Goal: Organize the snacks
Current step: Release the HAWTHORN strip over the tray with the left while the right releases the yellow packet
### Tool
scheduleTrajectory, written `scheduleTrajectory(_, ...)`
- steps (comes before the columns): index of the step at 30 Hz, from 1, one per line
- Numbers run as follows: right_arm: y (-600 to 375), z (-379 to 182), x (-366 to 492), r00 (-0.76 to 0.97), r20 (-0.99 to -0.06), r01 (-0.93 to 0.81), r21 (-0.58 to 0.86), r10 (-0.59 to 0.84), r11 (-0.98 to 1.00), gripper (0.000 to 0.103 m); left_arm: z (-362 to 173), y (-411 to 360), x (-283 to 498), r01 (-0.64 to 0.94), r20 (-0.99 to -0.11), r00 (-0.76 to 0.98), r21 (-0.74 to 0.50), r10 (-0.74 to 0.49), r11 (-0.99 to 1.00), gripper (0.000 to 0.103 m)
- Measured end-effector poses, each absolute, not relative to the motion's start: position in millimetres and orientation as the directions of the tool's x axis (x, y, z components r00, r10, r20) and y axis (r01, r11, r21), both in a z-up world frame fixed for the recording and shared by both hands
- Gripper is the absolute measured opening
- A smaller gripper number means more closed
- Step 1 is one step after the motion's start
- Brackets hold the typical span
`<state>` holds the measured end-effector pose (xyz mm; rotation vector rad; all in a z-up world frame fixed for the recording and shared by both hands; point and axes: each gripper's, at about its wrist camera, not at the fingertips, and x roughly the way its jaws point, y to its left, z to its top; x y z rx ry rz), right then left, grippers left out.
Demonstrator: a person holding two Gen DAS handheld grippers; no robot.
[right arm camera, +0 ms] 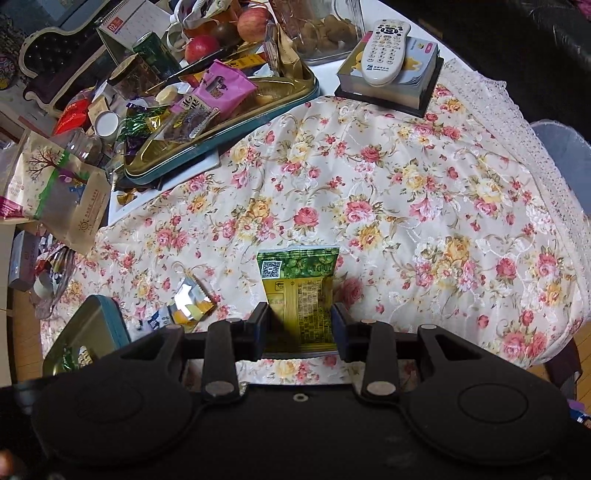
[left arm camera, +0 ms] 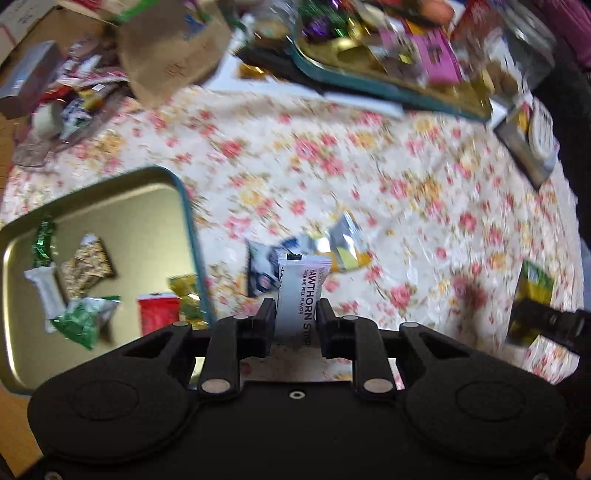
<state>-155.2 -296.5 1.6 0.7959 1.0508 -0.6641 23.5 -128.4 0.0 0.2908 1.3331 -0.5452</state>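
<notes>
**Floral cloth, two tins, both grippers loaded**

Floral tablecloth (right arm camera: 388, 192) covers the table, lace trim on its far edge; clutter is stacked along the back.

Containers:
- Near tin tray (left arm camera: 186, 206), gold inside, teal rim, sits at left. It holds a green twist-wrapped candy (left arm camera: 43, 242), a white bar (left arm camera: 47, 295), a seeded brittle piece (left arm camera: 88, 267), a green pouch (left arm camera: 86, 319), a red packet (left arm camera: 158, 312) and a yellow-green packet (left arm camera: 184, 291) against the rim.
- Far tin tray (right arm camera: 258, 110), same style, sits tilted on a white board, heaped with snacks: a pink packet (right arm camera: 223, 86) on top, green and purple foil candies (right arm camera: 142, 120) at its left end.
- Clear tub of cookies (right arm camera: 325, 29) behind it, apples (right arm camera: 253, 22) beside.

Grippers:
- Left gripper (left arm camera: 295, 314) is clamped on a white Hawthorn stick packet (left arm camera: 300, 291), held upright above the cloth, just right of the near tray (this view is motion-blurred).
- Right gripper (right arm camera: 299, 325) pinches a green-yellow snack packet (right arm camera: 301, 291) by its sides, above the cloth.

Loose on the cloth between tray and grippers: a silver-yellow wrapper (right arm camera: 192, 299) and a blue-white packet (left arm camera: 264, 269).

Back right: a remote control (right arm camera: 384, 44) on a stack of books (right arm camera: 413, 79). Kraft paper bag (right arm camera: 74, 199) at left. Desk calendar (right arm camera: 129, 22) far back.
</notes>
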Motion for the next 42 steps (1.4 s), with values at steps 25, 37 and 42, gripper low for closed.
scheduleTrajectory(25,-159.4,1.4,-27.6,0.476,-0.878,0.529,0.339,0.059,0.778,0.038,39.6,76.3,105.3,0.118,-0.927,0.371,0.104,0.054,0.988,0.031)
scheduleTrajectory(37,-104.4,3.5,-2.0,0.520,-0.844,0.362,0.361,0.135,0.859,0.038,22.4,113.7,116.3,0.021,-0.960,0.279,0.025,0.018,0.999,0.031)
scheduleTrajectory(42,-94.9,3.5,1.0,0.521,-0.842,0.332,0.351,0.139,0.875,0.038,19.1,114.1,117.1,0.015,-0.969,0.248,-0.005,-0.008,1.000,0.032)
